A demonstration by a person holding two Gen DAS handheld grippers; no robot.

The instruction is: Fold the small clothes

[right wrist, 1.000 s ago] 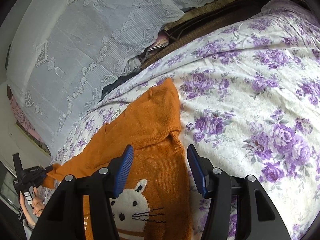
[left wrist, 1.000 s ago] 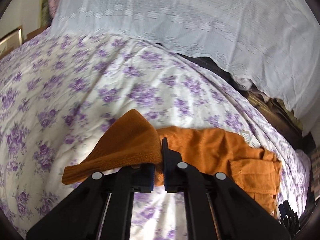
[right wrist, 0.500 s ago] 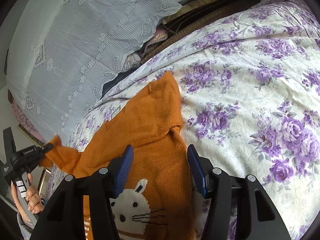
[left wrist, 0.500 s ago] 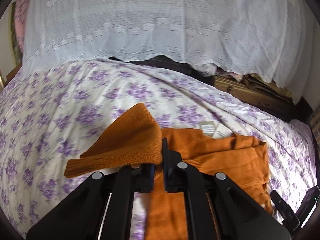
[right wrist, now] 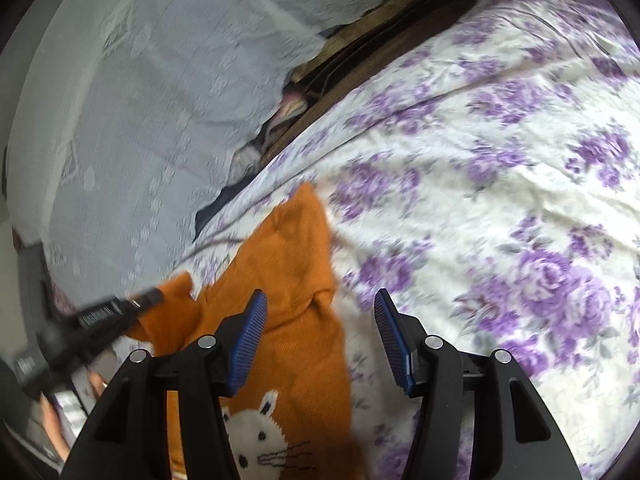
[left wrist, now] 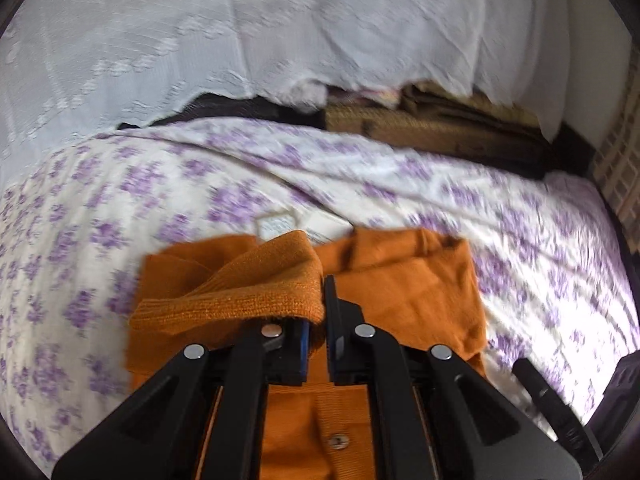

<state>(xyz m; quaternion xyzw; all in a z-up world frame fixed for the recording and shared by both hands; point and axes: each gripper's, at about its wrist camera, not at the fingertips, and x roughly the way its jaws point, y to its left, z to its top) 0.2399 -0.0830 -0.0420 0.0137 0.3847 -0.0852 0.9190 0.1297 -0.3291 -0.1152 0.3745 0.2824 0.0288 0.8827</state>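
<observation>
An orange knit sweater (left wrist: pixel 416 292) with a white rabbit face (right wrist: pixel 260 436) lies on the floral bedsheet. My left gripper (left wrist: pixel 318 320) is shut on the sweater's sleeve cuff (left wrist: pixel 256 292) and holds it lifted over the sweater's body. In the right wrist view the left gripper (right wrist: pixel 100 316) comes in from the left with the orange sleeve (right wrist: pixel 176 304) in it. My right gripper (right wrist: pixel 320 340) is open and empty, hovering over the sweater's right edge near its other sleeve (right wrist: pixel 296 248).
The bed carries a white sheet with purple flowers (right wrist: pixel 500 200). A white lace cover (left wrist: pixel 240 40) drapes over things behind the bed. Brown folded bedding (left wrist: pixel 420 124) lies along the far edge. White tags (left wrist: pixel 280 224) lie by the sweater's collar.
My left gripper has carried the sleeve cuff to the right, from beside the sweater to over its body. The right gripper has stayed open over the sweater's right side.
</observation>
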